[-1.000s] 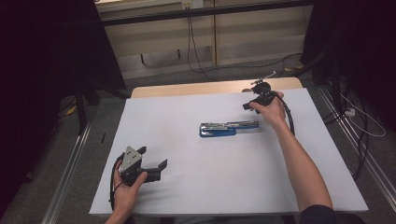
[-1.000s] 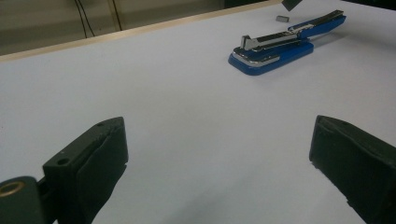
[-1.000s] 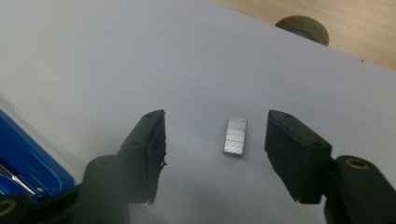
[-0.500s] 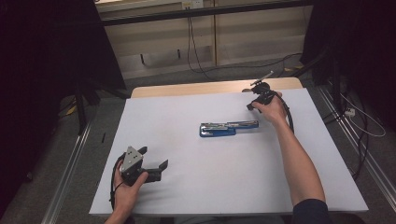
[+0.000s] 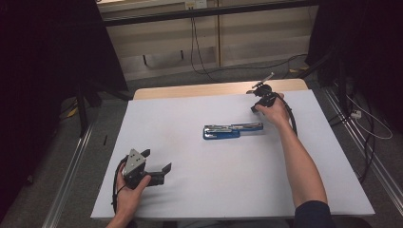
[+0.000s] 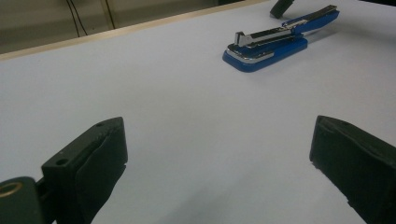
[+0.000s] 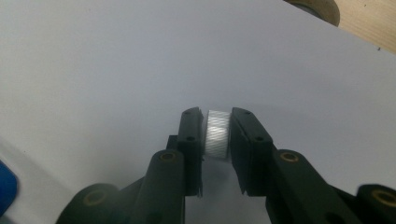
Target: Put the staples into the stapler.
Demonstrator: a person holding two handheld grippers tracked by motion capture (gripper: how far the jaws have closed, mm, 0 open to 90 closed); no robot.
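My left gripper sits low by my left hand, its jaws spread wide with nothing between them. My right arm reaches far forward, wrist bent down, and the right gripper points down; its jaws have just been closing and now press on a small ribbed silver block between the pads.

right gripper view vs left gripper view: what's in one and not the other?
Right gripper view: right claw pinching a small ribbed silvery block, likely a staple strip; its jaws have just been closing onto it.
Left gripper view: left claw wide open with nothing between, and the blue stapler lying opened out farther off.
Both: the white table sheet and its wooden edge. A blue sliver at the right gripper view's left edge may be the stapler.
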